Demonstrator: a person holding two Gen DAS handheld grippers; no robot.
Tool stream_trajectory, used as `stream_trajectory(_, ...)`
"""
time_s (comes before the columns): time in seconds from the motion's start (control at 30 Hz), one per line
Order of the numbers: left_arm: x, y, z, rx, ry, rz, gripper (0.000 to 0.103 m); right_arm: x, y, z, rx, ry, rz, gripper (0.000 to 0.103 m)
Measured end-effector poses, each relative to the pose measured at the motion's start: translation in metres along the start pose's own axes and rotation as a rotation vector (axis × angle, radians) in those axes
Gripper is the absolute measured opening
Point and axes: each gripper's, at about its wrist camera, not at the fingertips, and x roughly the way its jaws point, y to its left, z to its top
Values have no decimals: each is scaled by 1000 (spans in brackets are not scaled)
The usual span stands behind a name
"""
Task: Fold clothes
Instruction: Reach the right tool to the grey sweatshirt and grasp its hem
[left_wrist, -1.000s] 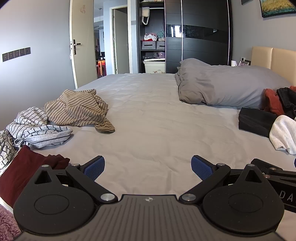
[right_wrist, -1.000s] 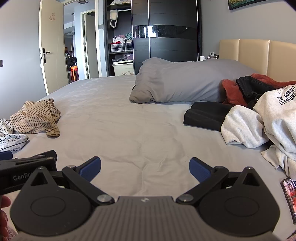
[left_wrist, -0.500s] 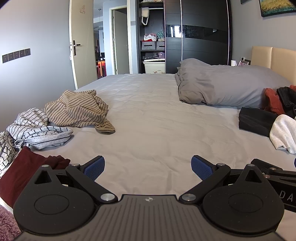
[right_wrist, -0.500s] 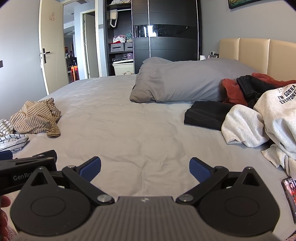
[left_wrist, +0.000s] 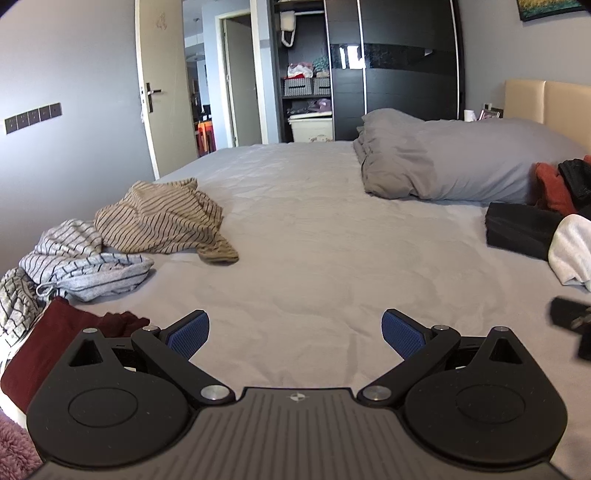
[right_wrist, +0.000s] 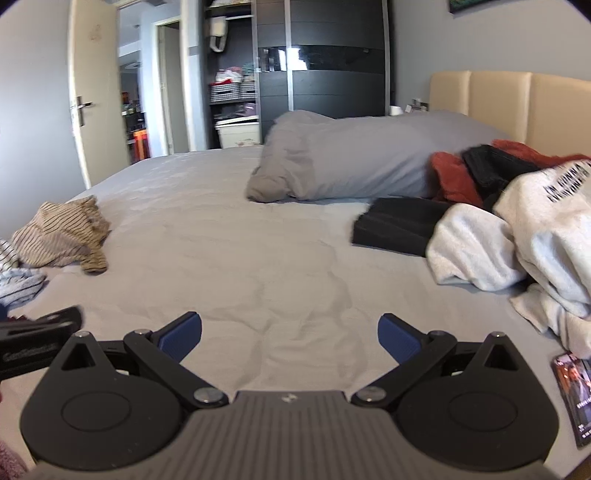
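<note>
Left fingers: the left gripper has its 2 blue pads spread wide, with nothing between them; only bare sheet of the bed is seen in the gap.
Right fingers: the right gripper is also spread wide and empty.
Change: the left view is almost the same as 0.5 s ago, but the right view is now blurred and turned, so the white sweatshirt at the right of the frame looks larger and nearer. In the left view the right tool at the right edge is blurred and sits lower.
Meaning: I judge that the right hand starts to move toward the pile on the right, probably to take a garment.
Clothes, left of the frame: beige striped top, grey striped garment and dark red cloth, all crumpled or loose.
Clothes, right of the frame: a black folded piece lies flat beside the sweatshirt; rust and black garments are heaped behind.
Stage: 1 piece looks folded, the others not.
</note>
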Motion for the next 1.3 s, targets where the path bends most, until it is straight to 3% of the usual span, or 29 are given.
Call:
stream_trajectory(0.37, 11, -13, 6, 78, 19, 18, 102, 12, -90, 22, -53, -12, -250, 103)
stream_trajectory(0.77, 29, -69, 10, 225, 26, -40, 102, 61, -208, 44, -183, 13, -572, 103)
stream_trajectory(0.97, 39, -78, 2, 252, 48, -36, 102, 109, -249, 47, -220, 58, -617, 103)
stream_trajectory(1.1, 45, -79, -1, 255, 64, -32, 102, 145, -262, 40, -318, 96, -678, 103)
stream_trajectory(1.3, 53, -72, -6, 254, 95, -2, 102, 162, -292, 44, -291, 111, -709, 100)
